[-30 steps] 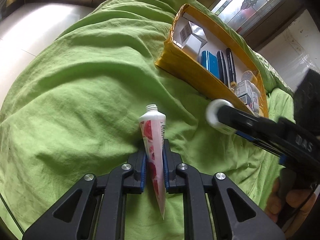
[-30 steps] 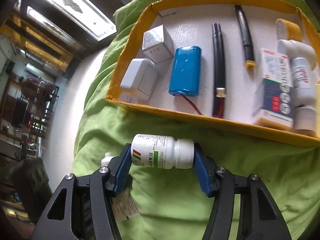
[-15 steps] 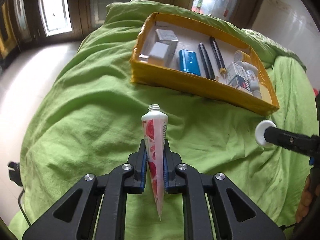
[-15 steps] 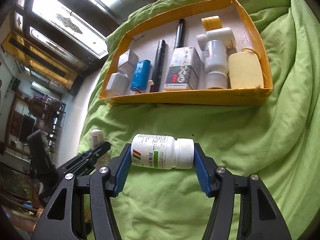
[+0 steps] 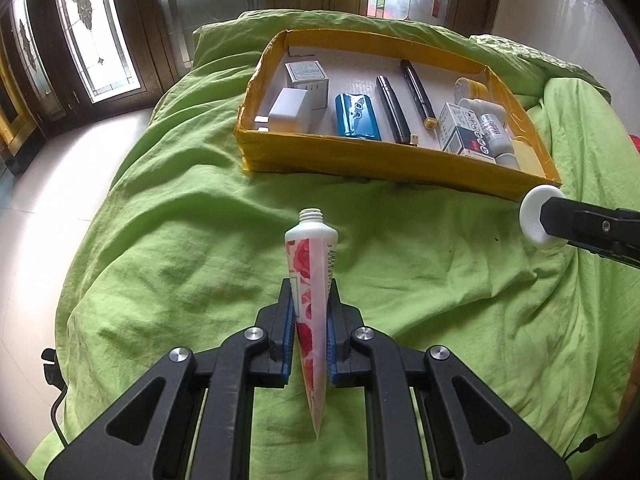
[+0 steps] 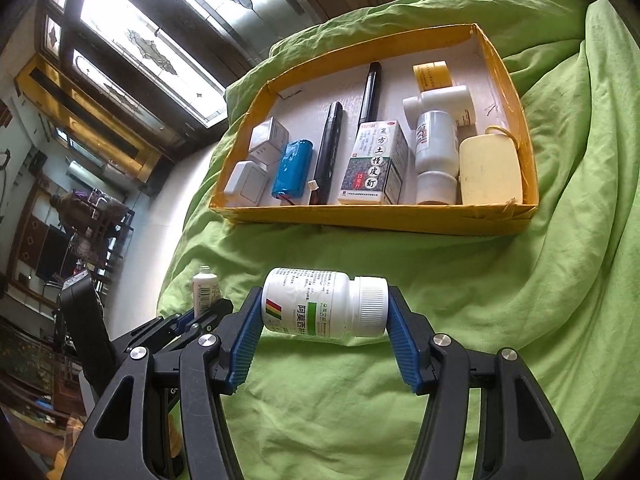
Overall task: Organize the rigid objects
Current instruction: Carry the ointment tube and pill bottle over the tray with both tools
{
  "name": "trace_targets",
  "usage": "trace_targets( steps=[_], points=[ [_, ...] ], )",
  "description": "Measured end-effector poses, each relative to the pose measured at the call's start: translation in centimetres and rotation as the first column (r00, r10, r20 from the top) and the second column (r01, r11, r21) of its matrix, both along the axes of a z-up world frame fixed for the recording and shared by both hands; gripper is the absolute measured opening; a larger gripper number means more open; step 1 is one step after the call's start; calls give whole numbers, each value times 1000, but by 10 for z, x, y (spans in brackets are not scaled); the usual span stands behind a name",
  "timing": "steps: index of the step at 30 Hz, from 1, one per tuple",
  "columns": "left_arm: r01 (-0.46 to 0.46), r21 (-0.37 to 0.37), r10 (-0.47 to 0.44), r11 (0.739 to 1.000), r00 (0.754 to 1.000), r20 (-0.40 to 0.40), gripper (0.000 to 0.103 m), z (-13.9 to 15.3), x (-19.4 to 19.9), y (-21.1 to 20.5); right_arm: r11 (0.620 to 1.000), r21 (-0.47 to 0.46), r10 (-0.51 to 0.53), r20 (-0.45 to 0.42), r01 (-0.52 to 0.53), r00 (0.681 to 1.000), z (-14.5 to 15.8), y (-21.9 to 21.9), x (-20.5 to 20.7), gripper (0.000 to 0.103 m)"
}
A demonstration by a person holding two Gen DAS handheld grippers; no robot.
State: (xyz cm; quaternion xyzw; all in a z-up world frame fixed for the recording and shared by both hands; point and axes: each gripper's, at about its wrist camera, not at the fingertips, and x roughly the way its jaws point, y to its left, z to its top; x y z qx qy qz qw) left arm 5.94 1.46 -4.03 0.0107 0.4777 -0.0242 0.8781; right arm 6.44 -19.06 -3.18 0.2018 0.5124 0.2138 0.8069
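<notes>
My left gripper (image 5: 311, 312) is shut on a white tube with red roses (image 5: 310, 280), uncapped, nozzle pointing forward, held above the green sheet. My right gripper (image 6: 324, 312) is shut on a white pill bottle (image 6: 320, 304) held sideways by its base and cap. The yellow tray (image 5: 384, 160) lies ahead on the bed and holds several items. The tray (image 6: 360, 216) is also ahead in the right wrist view. The right gripper's finger and the bottle's cap (image 5: 540, 216) show at the right edge of the left wrist view. The tube (image 6: 205, 286) shows at left in the right wrist view.
In the tray lie white boxes (image 6: 250, 182), a blue battery pack (image 6: 292, 170), two black pens (image 6: 330, 140), a medicine box (image 6: 376, 164), white bottles (image 6: 436, 148) and a pale yellow case (image 6: 490, 170). The green sheet (image 5: 180, 220) covers the bed. White floor lies left.
Both grippers have pulled back and away from the tray, which now looks smaller and farther. The left view has swung to face the tray squarely. Both still hold their objects.
</notes>
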Motion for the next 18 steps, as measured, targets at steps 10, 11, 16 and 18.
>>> trace_targets(
  steps=[10,11,16,18],
  points=[
    [-15,-116,20,993,999,42,10,16,-5,12,1000,-29,-9,48,11,999,8,-2,-2,54],
    [-13,-125,19,992,999,42,10,16,-5,12,1000,-29,-10,48,11,999,8,-3,-2,54],
    [-15,-129,20,991,999,36,10,21,-1,11,999,-36,-10,58,13,998,9,-3,-1,54],
    [-13,-130,19,991,999,42,10,26,1,9,999,-39,-11,60,13,998,9,-3,-1,54]
  ],
)
